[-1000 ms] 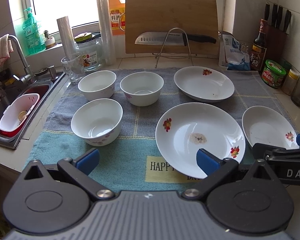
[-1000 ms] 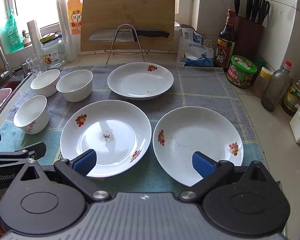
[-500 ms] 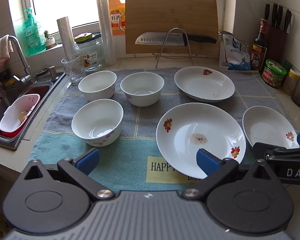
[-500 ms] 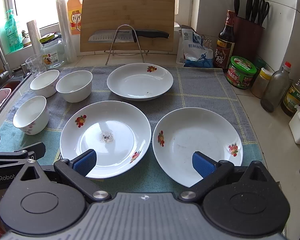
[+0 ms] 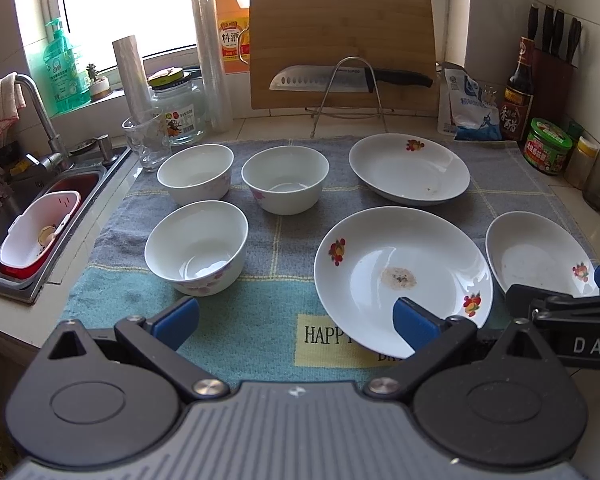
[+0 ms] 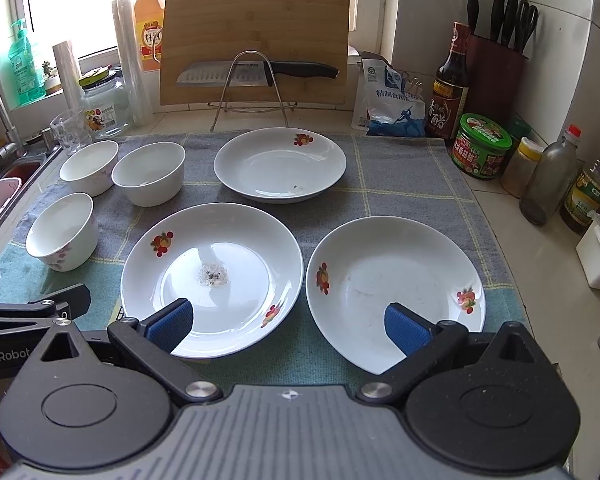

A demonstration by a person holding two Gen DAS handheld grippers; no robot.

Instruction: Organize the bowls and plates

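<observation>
We hold both grippers wide and empty, left point(image 5: 296, 322) and right point(image 6: 287, 322). Three bowls point(image 5: 196, 246) and three plates point(image 6: 211, 280) sit on the mat point(image 5: 260, 320).

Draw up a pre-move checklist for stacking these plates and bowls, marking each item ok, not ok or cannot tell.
1. Left gripper open, holding nothing: ok.
2. Right gripper open, holding nothing: ok.
3. Three bowls upright, including the nearest bowl: ok.
4. Three plates lying apart, none stacked: ok.
5. Middle plate clean: not ok, speckled residue at its centre.
6. Far plate clean: not ok, small specks near its front.
</observation>
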